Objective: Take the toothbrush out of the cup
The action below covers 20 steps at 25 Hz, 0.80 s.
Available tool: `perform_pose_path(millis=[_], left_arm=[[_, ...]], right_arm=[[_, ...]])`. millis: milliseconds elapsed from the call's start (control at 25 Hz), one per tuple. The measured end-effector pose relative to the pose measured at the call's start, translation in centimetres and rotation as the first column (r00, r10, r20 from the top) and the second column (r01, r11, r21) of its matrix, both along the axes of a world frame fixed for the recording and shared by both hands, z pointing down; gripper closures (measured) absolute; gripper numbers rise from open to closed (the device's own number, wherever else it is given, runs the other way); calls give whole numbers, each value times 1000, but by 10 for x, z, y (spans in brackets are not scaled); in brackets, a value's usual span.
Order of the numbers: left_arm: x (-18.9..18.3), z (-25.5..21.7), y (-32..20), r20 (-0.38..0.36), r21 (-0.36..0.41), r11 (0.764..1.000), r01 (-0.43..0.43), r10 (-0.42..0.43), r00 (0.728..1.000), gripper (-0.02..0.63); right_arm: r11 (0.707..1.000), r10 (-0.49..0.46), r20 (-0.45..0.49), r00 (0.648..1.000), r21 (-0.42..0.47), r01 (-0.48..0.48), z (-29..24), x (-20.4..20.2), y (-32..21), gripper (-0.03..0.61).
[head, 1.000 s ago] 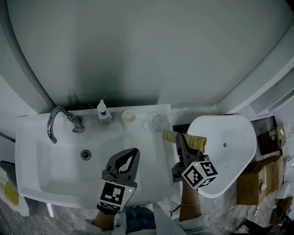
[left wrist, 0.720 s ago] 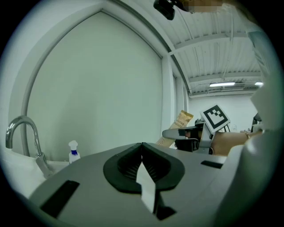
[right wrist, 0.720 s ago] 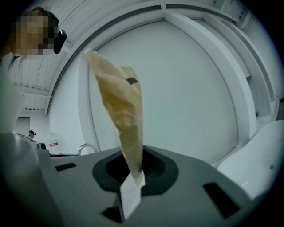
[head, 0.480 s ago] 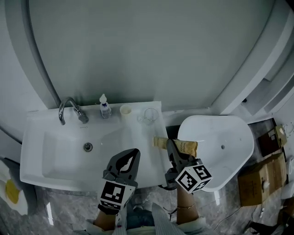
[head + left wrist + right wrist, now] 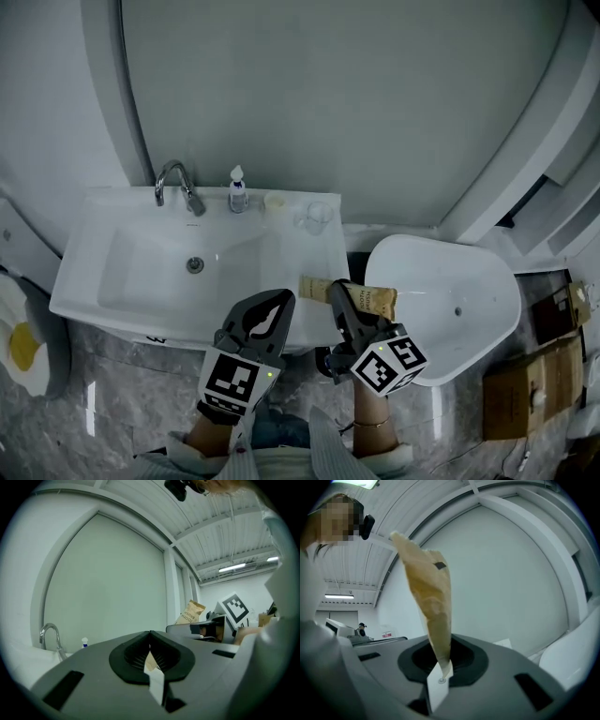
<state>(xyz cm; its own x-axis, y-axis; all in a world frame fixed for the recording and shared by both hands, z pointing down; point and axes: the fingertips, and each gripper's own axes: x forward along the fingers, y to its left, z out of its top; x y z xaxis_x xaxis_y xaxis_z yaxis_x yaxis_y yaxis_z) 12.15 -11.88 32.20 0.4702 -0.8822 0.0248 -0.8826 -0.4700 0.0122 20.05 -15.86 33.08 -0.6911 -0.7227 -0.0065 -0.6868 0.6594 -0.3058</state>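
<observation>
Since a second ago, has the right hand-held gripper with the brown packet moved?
Yes. The right hand-held gripper, shut on the brown packet, has drawn back from the clear cup toward the front edge of the sink.

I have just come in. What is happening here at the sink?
A person stands in front of the white sink with tongs in each hand. The right tongs are closed on a tan paper toothbrush packet, near the sink's right front corner. The left tongs are shut, and a small tan scrap seems to be pinched between them. The clear cup stands at the back of the sink, away from both tongs.
</observation>
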Motion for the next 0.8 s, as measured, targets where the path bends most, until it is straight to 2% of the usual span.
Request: perform_pose_path(millis=[160,440,800], left_arm=[[0,-8,25,-13,2,1000,10,-10,1000,597],[-7,-9,46,13,-15,1000,11,-11,1000,597],[-19,-11,70,18,-31,998,-53,54,998,597]], right_arm=[[999,-46,3,999,1,46,-1,-7,29,534],[996,-91,6,996,-23,91,-3,-24,59,535],[995,-92,25,995,-43,93,-8,-44,87,535]])
